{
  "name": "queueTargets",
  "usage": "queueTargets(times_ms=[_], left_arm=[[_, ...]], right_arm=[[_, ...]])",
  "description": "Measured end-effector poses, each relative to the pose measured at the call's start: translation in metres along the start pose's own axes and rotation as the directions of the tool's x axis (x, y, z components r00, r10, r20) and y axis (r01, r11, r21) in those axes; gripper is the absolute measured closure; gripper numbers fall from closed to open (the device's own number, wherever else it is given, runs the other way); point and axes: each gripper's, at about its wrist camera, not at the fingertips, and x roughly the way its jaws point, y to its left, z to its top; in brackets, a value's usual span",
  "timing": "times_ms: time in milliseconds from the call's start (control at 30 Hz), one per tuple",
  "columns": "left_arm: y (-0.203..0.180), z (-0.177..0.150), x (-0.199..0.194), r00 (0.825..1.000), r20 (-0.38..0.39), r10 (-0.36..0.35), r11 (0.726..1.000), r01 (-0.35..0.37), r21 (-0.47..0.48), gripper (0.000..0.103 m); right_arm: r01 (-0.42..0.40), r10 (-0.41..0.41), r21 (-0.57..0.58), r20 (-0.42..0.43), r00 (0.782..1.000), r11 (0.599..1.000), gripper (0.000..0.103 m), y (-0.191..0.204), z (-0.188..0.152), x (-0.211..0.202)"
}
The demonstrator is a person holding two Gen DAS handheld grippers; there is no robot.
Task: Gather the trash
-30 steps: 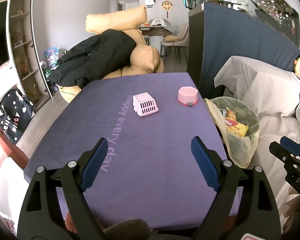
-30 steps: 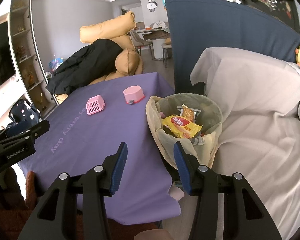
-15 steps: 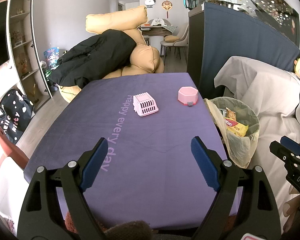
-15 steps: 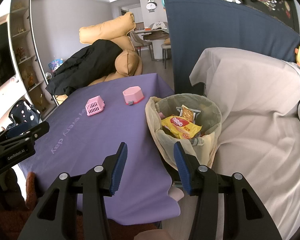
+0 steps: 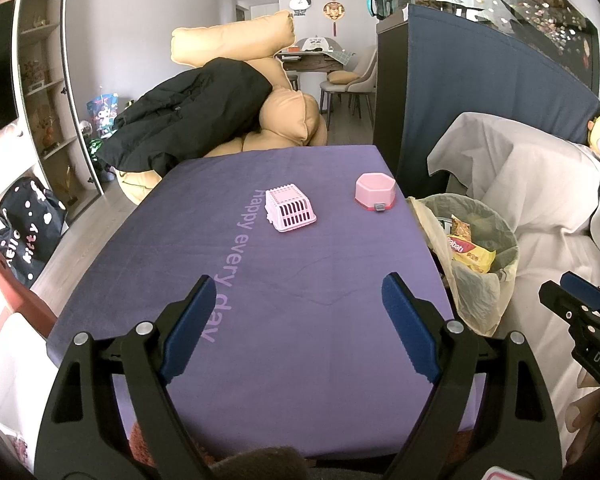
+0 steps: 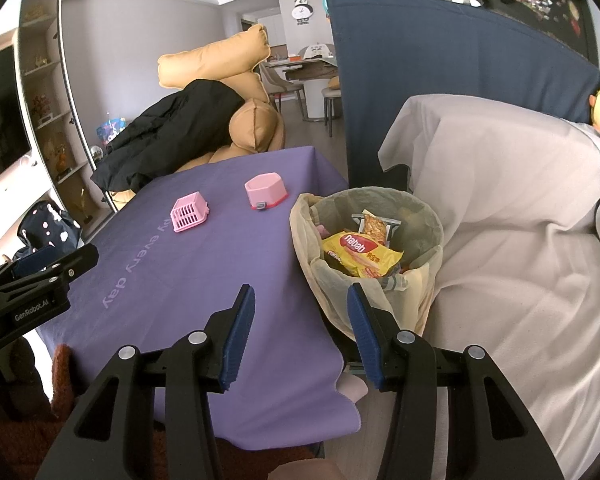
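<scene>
A living-room desk [image 5: 300, 280] draped in purple; at its right edge, a lined bin [image 6: 380, 280] holds light, crinkly snack wrappers [image 6: 360, 254], best pinched at an edge. Left gripper [image 5: 300, 308] and right gripper [image 6: 300, 320] hang released, empty.

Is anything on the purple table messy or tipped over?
Yes, a little. The pink slotted basket lies upside down on the purple tablecloth, and so does the pink hexagonal box beside it. Nothing is spilled; the wrappers sit inside the trash bin.
</scene>
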Motion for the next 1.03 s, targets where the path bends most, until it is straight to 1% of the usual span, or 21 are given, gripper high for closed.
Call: queueTargets(times_ms=[767,1033], left_arm=[[-0.0028,-0.0020,0.0015,1.000,0.002,-0.010,1.000,0.010,-0.004,0.022],[0.0035,-0.0013,0.0087,1.000,-0.029,-0.006,1.000,0.005,-0.031,0.023]], right_arm=[[0.002,-0.002,0.000,-0.004,1.000,1.000,0.057,-0.0003,0.0011,-0.0002],[0.004,-0.004,-0.002,-0.003,1.000,1.000,0.057,0.0013,0.0008,-0.0018]])
